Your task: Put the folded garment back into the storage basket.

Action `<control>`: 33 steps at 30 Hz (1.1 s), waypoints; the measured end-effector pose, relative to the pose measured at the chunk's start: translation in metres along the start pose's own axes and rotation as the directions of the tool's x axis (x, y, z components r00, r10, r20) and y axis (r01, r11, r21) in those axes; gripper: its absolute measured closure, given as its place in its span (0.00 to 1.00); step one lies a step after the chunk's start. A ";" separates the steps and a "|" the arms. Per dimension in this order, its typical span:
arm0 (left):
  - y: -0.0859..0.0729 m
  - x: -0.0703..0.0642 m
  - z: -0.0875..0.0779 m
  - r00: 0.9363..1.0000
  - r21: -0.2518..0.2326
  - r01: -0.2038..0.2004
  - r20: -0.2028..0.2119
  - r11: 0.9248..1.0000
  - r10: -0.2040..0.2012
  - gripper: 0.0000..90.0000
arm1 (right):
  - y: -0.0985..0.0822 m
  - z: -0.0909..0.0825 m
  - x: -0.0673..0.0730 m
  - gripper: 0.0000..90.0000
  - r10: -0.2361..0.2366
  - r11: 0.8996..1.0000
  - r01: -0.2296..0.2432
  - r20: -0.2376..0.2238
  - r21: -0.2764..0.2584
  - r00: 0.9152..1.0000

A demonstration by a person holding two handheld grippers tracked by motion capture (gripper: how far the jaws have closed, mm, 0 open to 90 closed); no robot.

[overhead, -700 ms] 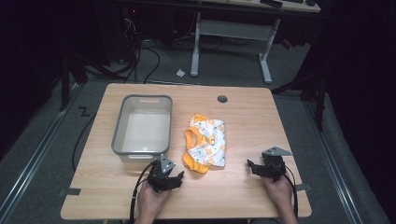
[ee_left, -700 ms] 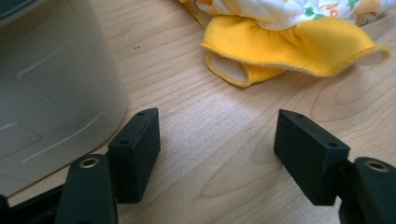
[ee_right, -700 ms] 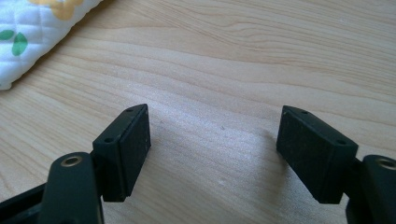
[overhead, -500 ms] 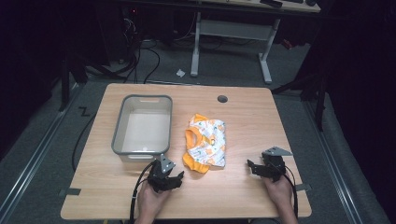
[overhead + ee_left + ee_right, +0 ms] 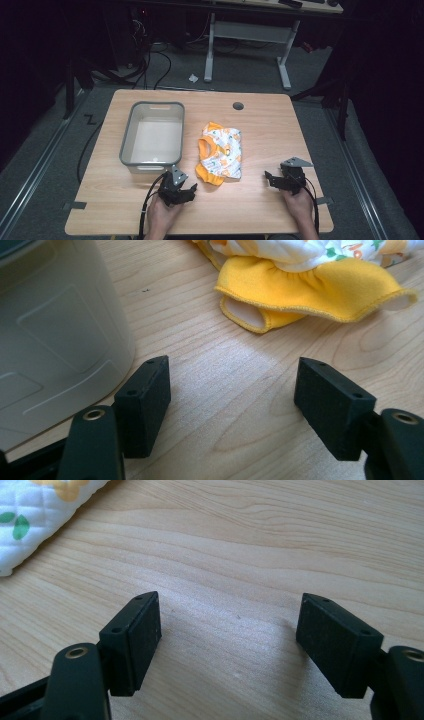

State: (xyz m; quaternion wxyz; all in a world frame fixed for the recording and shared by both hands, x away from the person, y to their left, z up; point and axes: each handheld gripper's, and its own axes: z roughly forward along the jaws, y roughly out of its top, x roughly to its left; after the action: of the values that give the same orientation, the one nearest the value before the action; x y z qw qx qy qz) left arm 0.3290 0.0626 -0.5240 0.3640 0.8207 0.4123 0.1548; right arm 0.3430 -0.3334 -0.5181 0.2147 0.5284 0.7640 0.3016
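Left gripper fingers wide, empty, near garment; right gripper same.

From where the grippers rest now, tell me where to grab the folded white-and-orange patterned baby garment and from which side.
Take the folded white-and-orange patterned baby garment at its orange gathered hem, the edge nearest the person. It lifts slightly off the wooden table in loose folds, so a jaw could probably slip under. Come in low from the near side with the left gripper, which is open and closest.
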 end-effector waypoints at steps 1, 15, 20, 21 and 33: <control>0.000 0.000 0.000 1.000 0.003 -0.003 0.003 1.000 0.003 0.33 | 0.000 0.000 0.000 0.29 0.000 1.000 0.000 0.000 0.000 1.000; 0.000 0.000 0.000 1.000 0.004 -0.001 0.012 1.000 0.001 0.30 | 0.000 0.000 0.000 0.29 0.000 1.000 0.000 0.000 0.000 1.000; -0.001 0.001 -0.001 0.999 -0.004 -0.006 0.045 1.000 0.006 0.31 | 0.000 0.000 0.000 0.29 -0.001 1.000 0.001 0.001 0.000 1.000; -0.001 0.002 -0.001 0.999 -0.005 -0.003 0.049 1.000 0.003 0.31 | 0.000 0.000 0.000 0.29 -0.002 1.000 0.002 0.001 0.000 1.000; 0.009 -0.005 -0.011 0.994 -0.051 -0.002 0.106 0.999 0.008 0.33 | 0.000 0.000 0.000 0.29 0.000 1.000 0.000 -0.001 0.001 1.000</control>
State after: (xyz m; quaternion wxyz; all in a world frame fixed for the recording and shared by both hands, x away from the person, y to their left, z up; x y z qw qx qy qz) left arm 0.3248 0.0606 -0.5096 0.4056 0.8194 0.3861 0.1222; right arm 0.3431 -0.3335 -0.5181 0.2142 0.5284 0.7642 0.3016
